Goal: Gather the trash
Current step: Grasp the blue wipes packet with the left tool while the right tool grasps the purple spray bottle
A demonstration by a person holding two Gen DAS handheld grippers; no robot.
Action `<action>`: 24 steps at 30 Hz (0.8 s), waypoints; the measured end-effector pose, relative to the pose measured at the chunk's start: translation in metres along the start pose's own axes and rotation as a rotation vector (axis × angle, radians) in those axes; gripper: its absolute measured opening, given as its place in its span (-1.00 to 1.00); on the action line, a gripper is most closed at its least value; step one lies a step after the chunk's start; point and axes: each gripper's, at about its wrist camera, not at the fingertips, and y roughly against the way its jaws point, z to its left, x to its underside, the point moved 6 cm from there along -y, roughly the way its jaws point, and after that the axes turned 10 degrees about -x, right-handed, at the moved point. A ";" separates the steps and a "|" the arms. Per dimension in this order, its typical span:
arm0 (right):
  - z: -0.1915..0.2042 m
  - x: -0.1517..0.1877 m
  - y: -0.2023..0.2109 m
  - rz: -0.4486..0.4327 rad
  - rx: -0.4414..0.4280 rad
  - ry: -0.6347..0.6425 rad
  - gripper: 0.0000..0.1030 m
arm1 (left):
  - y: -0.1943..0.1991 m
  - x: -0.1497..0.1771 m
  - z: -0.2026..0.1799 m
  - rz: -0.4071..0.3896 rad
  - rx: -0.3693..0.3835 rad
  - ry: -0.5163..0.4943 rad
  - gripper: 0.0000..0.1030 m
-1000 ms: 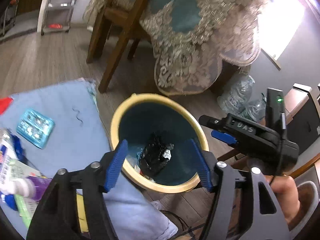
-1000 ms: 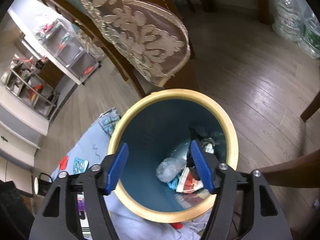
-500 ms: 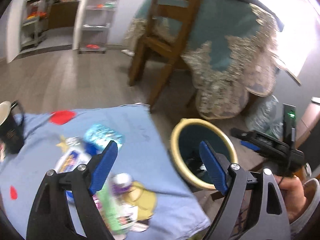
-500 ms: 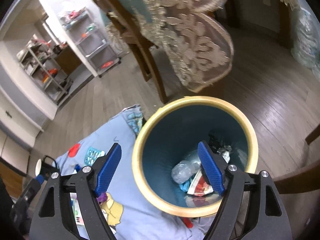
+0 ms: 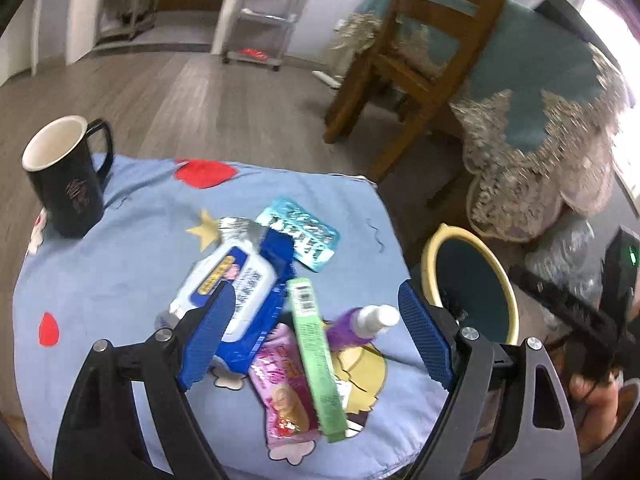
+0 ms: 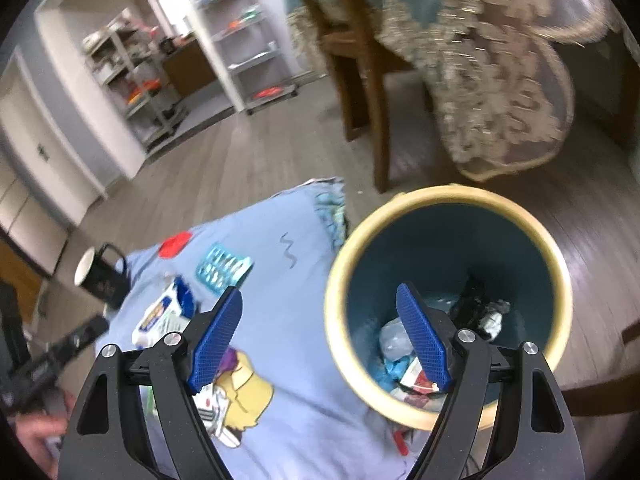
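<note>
left gripper (image 5: pixel 312 336) swung from bin (image 5: pixel 430 256) to wrapper pile (image 5: pixel 280 320) beside it | both jaws spread, empty | right gripper (image 6: pixel 320 336) | next pick pending

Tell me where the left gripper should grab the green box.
Grip the green box across its narrow width near mid-length, coming from above. It is long and slim, lying on top of the pink packet, so its long sides are exposed. The open left gripper already hangs above it.
</note>
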 end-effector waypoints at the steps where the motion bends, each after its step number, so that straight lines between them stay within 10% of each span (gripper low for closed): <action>1: 0.005 0.002 -0.002 0.008 -0.004 0.021 0.55 | -0.002 -0.001 0.005 0.000 -0.010 0.016 0.58; 10: 0.033 0.018 -0.023 0.086 -0.049 0.111 0.55 | -0.020 0.007 0.058 0.067 -0.117 0.081 0.57; 24: 0.063 0.038 -0.045 0.192 -0.174 0.142 0.55 | -0.046 0.034 0.040 0.198 -0.181 -0.245 0.60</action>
